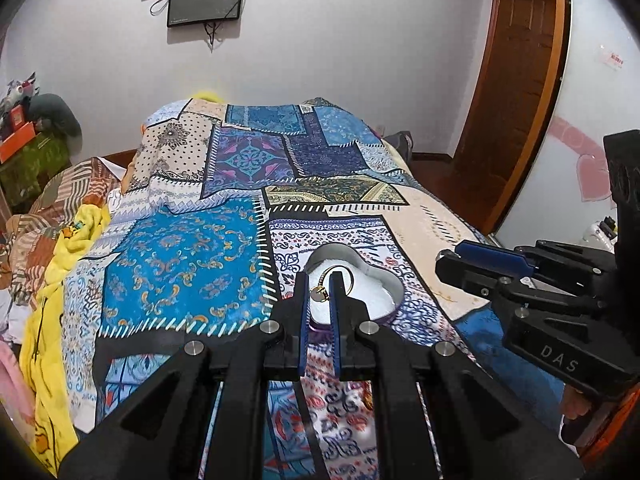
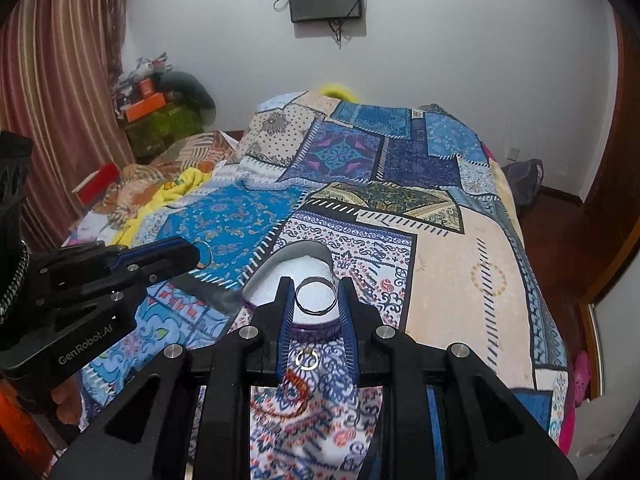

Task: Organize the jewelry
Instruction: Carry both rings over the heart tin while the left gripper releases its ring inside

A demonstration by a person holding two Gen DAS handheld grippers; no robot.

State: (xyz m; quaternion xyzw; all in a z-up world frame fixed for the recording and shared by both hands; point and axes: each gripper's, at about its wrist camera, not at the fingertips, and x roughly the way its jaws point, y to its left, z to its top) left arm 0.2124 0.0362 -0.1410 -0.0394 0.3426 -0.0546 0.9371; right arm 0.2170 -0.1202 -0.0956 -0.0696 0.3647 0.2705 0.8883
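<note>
A heart-shaped box (image 1: 336, 249) with white lining lies open on the patchwork bedspread (image 1: 180, 260). My left gripper (image 1: 319, 280) hovers over it, shut on a gold ring (image 1: 338, 276) with a small round charm. In the right wrist view my right gripper (image 2: 316, 286) is shut on a plain silver ring (image 2: 316, 294), held flat above the same box (image 2: 308, 248). The left gripper (image 2: 196, 252) comes in from the left there, its ring (image 2: 204, 254) sticking out past the tips. A small silver ring (image 2: 307, 360) lies on the bedspread just in front of the box. The right gripper (image 1: 444, 258) shows at right.
Yellow cloth (image 1: 72, 240) and other bedding are bunched along the bed's left side. A wooden door (image 1: 516, 80) stands at right, a dark screen (image 1: 206, 0) hangs on the far wall, and a striped curtain (image 2: 60, 80) with piled clutter (image 2: 160, 108) fills the far left.
</note>
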